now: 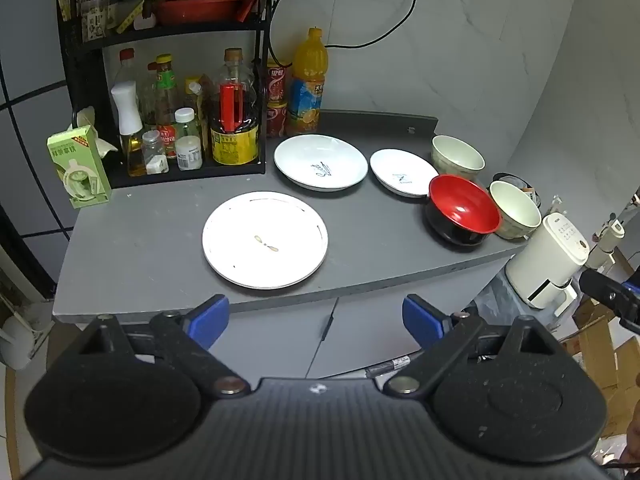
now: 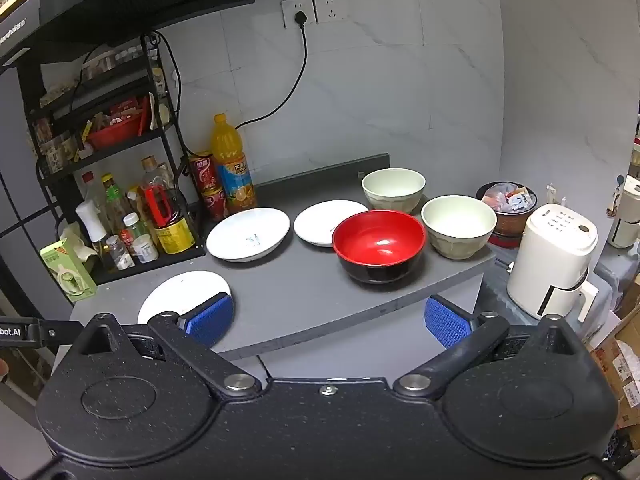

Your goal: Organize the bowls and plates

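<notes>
On the grey counter (image 1: 152, 248) lie a large flat white plate (image 1: 265, 240), a deep white plate (image 1: 320, 162) and a small white plate (image 1: 402, 172). A red-and-black bowl (image 1: 460, 212) and two cream bowls (image 1: 458, 156) (image 1: 514, 208) stand at the right. My left gripper (image 1: 316, 322) is open and empty, in front of the counter edge. In the right wrist view the red bowl (image 2: 378, 244), cream bowls (image 2: 394, 188) (image 2: 458, 224), deep plate (image 2: 248, 234), small plate (image 2: 320, 222) and flat plate (image 2: 176, 292) show. My right gripper (image 2: 328, 318) is open and empty.
A black rack (image 1: 160, 80) of sauce bottles stands at the back left, with an orange juice bottle (image 1: 308, 80) and red cans beside it. A green carton (image 1: 78, 166) sits at the left. A white appliance (image 2: 554, 260) and a bin (image 2: 508, 208) stand right of the counter.
</notes>
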